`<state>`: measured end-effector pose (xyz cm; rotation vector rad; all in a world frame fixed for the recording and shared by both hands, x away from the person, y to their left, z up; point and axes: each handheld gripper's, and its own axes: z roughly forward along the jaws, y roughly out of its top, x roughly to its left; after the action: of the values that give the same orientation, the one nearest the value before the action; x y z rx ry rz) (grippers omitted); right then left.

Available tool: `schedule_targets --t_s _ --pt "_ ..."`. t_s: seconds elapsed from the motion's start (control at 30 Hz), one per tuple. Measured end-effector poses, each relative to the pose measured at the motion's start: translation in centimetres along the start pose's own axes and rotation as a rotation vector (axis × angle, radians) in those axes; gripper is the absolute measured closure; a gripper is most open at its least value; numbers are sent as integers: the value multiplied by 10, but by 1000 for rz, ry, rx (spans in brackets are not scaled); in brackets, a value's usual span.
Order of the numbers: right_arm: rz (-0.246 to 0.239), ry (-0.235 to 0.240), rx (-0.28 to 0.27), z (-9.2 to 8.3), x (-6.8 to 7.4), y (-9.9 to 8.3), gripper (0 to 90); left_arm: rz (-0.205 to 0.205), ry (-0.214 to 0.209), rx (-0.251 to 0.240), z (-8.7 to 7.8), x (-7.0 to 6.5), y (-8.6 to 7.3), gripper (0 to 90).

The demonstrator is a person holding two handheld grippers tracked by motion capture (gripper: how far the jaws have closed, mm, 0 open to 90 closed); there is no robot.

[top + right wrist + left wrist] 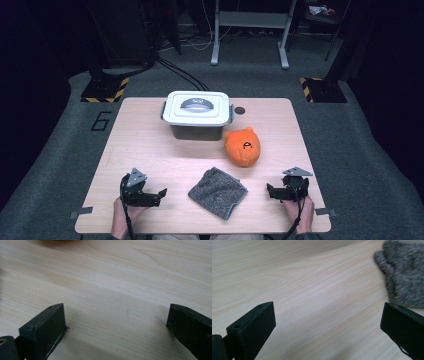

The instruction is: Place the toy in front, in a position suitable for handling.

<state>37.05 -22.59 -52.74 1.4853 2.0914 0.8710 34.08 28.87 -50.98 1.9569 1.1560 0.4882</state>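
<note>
The left hand-held gripper (161,192) is sitting low over the near left part of the desk (150,145), with its jaws standing wide and nothing between them. In the left gripper view only bare wood is lying between the two black jaws, and the grey cloth (404,272) is lying just past the right-hand jaw, apart from it. The right hand-held gripper (269,190) is resting at the near right part of the desk, its jaws also spread wide and gripping nothing; in the right gripper view pale wood grain is showing between them. Both grippers are pointing inward, toward the cloth (218,192), which is lying crumpled between them near the front edge, touching neither.

Farther back, an orange plush toy (243,146) is sitting right of centre, just beside a grey box with a white lid (197,114) that is standing closed toward the far edge. A small dark disc (240,110) is lying near the box's right end.

The desk is standing on grey carpet (350,150) in a dim room. A painted figure six (101,120) is showing on the floor at the left, yellow-and-black striped stand bases (105,90) are sitting at both far corners, black cables (182,74) are running across the floor, and a pale metal frame (250,30) is standing behind.
</note>
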Motion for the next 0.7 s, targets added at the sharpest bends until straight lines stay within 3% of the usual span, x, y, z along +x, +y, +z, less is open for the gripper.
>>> schedule_targets --t_s 0.13,0.4,0.7 --pt "1 31 -1 -6 4 -3 14 16 20 45 -1 9 -8 0" --pt "-31 100 -22 -20 29 -1 19 1 47 53 2 16 -16 0" --pt "-121 190 -40 -27 68 7 15 -8 63 78 6 20 -19 0"
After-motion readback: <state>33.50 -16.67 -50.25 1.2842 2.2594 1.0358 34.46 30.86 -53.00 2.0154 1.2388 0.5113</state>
